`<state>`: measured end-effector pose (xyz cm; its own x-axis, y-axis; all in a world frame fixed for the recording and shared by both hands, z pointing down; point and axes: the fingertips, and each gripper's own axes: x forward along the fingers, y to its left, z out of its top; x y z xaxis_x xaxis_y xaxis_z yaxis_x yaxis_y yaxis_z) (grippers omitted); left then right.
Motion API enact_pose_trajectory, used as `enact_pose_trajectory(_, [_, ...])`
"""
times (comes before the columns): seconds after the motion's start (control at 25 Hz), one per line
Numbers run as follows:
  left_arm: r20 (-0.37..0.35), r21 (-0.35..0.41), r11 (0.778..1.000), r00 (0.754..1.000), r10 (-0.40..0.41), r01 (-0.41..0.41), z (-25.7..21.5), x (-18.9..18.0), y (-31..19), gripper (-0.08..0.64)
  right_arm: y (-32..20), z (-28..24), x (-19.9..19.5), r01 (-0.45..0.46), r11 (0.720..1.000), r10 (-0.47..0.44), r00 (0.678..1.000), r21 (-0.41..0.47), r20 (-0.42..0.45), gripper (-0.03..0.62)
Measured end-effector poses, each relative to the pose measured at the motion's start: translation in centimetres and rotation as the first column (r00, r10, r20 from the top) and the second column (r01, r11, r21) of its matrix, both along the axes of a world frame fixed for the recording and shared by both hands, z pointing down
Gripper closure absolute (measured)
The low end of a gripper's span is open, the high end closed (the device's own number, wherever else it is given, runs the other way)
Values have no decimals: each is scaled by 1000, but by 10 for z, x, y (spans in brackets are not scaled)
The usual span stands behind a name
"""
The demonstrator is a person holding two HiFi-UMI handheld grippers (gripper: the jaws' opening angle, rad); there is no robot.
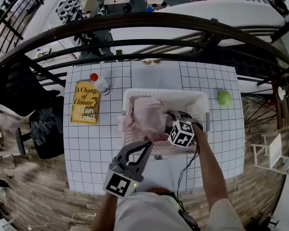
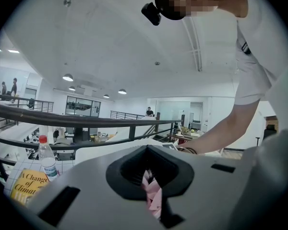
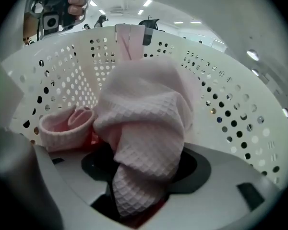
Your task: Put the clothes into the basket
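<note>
A white perforated basket (image 1: 197, 97) stands in the middle of the gridded table, piled with pink clothes (image 1: 149, 117). My right gripper (image 1: 172, 121) points steeply down inside the basket (image 3: 230, 95). Its jaws stand partly apart, and a pink waffle-knit cloth (image 3: 144, 123) lies draped between them, resting on the pile. A rolled pink piece (image 3: 67, 126) lies beside that cloth. My left gripper (image 1: 147, 146) is at the basket's near rim. It is nearly level and shut on a strip of pink cloth (image 2: 153, 198) that shows in its narrow gap.
A yellow book (image 1: 85, 103) and a red-capped bottle (image 1: 100, 84) lie left of the basket. A green ball (image 1: 224, 98) sits to its right. A dark railing (image 1: 149, 25) runs behind the table's far edge. The person's arm (image 2: 216, 133) reaches over the basket.
</note>
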<state>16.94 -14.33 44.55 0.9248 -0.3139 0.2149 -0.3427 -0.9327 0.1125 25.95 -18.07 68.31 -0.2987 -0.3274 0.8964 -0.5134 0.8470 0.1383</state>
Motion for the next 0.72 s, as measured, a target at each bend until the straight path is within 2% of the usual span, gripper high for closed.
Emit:
enact_pose_trajectory(0.44, [1, 5, 1000, 1000, 12, -12, -1, 1, 4, 560, 1, 17, 4, -20, 1000, 19, 999, -19, -34, 218])
enact_pose_trajectory(0.72, [-11, -2, 1000, 1000, 2, -2, -4, 0, 5, 560, 0, 9, 9, -25, 1000, 25, 998, 7, -57, 186])
